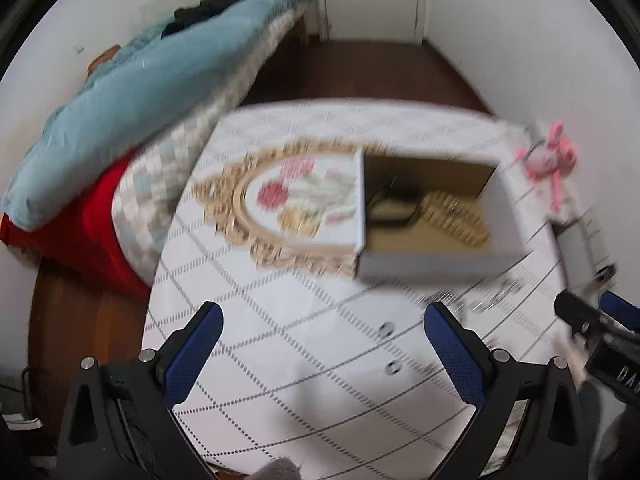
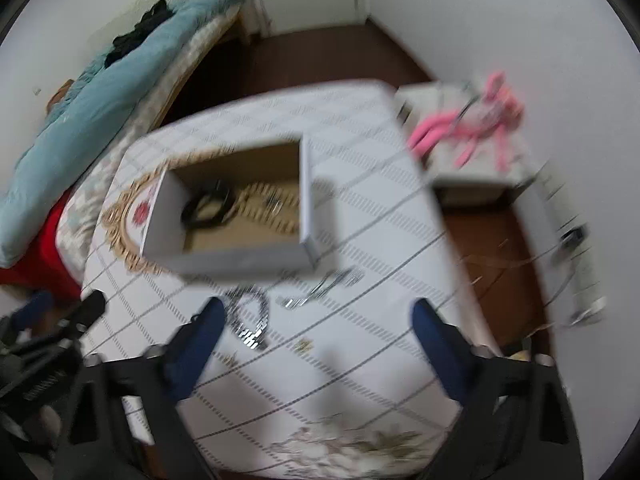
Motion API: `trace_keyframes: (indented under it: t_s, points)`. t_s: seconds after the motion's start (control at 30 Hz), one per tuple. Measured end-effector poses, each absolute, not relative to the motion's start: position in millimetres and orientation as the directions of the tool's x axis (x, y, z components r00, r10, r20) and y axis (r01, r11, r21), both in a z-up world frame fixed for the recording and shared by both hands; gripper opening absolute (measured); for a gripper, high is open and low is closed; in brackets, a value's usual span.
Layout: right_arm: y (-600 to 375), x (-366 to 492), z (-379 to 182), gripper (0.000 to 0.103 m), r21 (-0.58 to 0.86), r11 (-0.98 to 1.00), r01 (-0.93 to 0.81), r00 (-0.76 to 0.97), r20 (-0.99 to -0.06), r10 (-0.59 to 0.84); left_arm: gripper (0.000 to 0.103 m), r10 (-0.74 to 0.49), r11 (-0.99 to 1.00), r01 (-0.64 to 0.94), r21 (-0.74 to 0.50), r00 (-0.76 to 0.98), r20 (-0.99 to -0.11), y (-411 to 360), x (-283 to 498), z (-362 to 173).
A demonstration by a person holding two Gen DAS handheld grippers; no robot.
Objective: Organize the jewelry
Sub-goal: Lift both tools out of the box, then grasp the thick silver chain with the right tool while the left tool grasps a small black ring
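An open white cardboard box (image 1: 428,266) (image 2: 240,258) stands on the patterned table. Inside lie a black band (image 1: 394,210) (image 2: 208,206) and a gold chain piece (image 1: 456,216) (image 2: 276,204). Silver chains (image 2: 252,320) and small silver pieces (image 2: 336,280) (image 1: 492,292) lie on the cloth in front of the box. Two small studs (image 1: 386,328) sit nearer the left gripper. My left gripper (image 1: 324,344) is open and empty above the cloth. My right gripper (image 2: 316,340) is open and empty, just behind the silver chains. Both views are motion-blurred.
The table (image 1: 280,380) (image 2: 380,240) has a white quilted cloth with a gold floral medallion (image 1: 280,200). A bed with a blue blanket (image 1: 132,92) lies left. A white side stand with a pink toy (image 2: 480,120) is right. The right gripper shows at the left view's edge (image 1: 592,328).
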State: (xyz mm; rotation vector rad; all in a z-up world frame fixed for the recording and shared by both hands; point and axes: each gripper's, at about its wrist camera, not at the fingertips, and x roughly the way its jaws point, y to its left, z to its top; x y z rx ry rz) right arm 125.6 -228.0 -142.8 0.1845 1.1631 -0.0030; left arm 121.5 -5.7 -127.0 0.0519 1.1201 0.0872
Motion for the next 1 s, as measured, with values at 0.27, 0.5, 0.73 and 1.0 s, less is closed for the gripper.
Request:
trace_keyframes:
  t_s: [0.27,0.5,0.73,1.0]
  points:
    - [-198,136,-220,0.054,0.215,0.975,0.064,0.285,-0.940,0.189,0.102,0.146,0.989,-0.055,0.135,0.310,-0.939,10,114,-197]
    - [-171,152,-243,0.043,0.167,0.986,0.019,0.269,-0.950,0.156,0.095,0.115,0.993,-0.006,0.119,0.298,-0.947,6,104,-211]
    - [-153,153,-241,0.008,0.045,0.998,-0.046,0.292,-0.955,0.056,0.093,0.088,0.995,0.027,0.101,0.301,-0.950,-1,101,-213]
    - [-199,125,-222,0.008,0.120,0.992,0.041,0.309,-0.946,0.102,0.091,0.020,0.992,0.111,0.055,0.298,-0.955,-24,95,-217]
